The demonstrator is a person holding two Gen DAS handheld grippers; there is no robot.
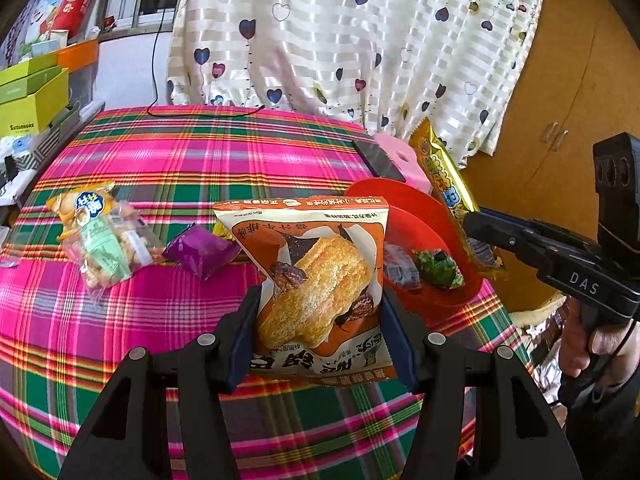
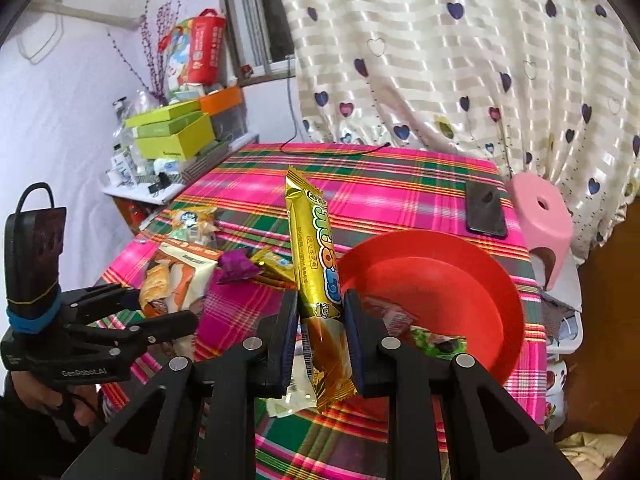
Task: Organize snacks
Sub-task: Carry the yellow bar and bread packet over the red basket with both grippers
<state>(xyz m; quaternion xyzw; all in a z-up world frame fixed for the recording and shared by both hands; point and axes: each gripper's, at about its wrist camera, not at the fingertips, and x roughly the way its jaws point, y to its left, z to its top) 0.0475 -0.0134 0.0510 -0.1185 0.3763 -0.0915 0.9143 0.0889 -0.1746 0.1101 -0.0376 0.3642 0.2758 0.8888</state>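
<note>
Left claw [image 1: 320,332] grips an orange rice-cracker bag [image 1: 316,280] by its sides, lifted clear of the plaid table [image 1: 160,160]. Right claw [image 2: 320,340] is clamped narrow on a gold snack bar [image 2: 316,280], which stands upright between the pads. Red bowl [image 2: 480,264] sits just right of both claws, with wrapped snacks inside. Purple packet [image 1: 200,250] and clear biscuit bag [image 1: 100,236] lie left of the left claw.
</note>
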